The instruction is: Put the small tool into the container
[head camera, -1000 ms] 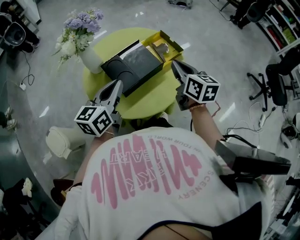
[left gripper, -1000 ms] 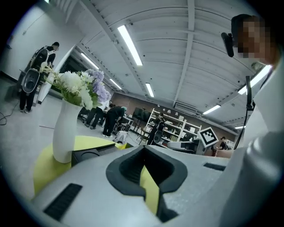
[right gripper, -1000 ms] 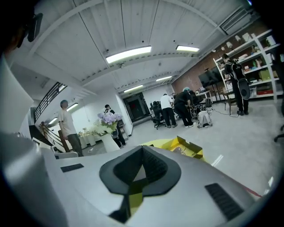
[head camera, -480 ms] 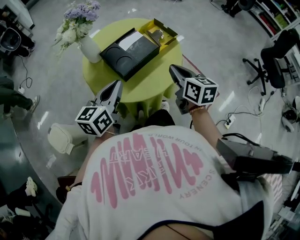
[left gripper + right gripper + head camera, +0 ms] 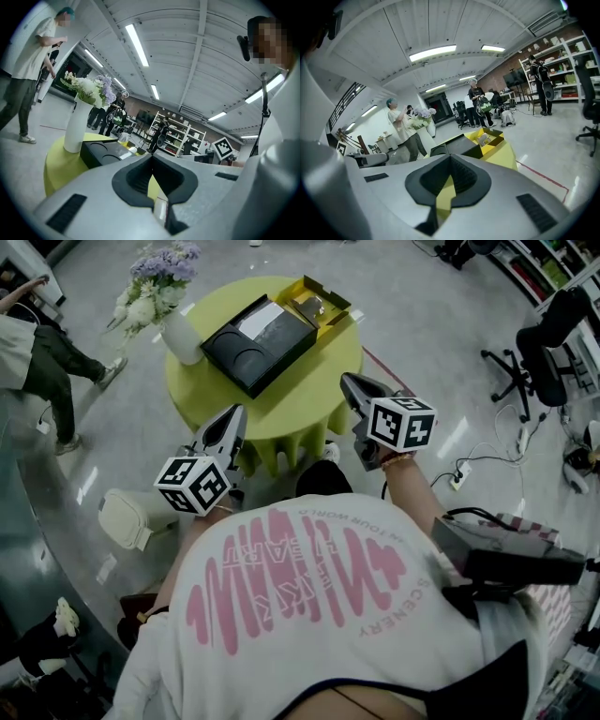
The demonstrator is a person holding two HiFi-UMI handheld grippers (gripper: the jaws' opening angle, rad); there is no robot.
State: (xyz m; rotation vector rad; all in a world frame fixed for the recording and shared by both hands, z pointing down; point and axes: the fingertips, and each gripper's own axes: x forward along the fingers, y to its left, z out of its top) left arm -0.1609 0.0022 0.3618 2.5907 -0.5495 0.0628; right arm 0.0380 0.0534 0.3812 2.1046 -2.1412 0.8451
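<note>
Your left gripper (image 5: 233, 414) and right gripper (image 5: 348, 382) are closed, empty.
The silvery small tool (image 5: 315, 307) lies in the yellow container (image 5: 343, 308); print unreadable.

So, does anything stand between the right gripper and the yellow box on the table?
Nothing visible does. Between the right gripper and the yellow box lies only bare table; the black box sits left of that line.

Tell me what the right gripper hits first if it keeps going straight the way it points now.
Most likely the black box on the yellow-green table, which sits just past the shut jaws of the right gripper. The gripper tilts down, so the tabletop could come first; depth is unclear.
</note>
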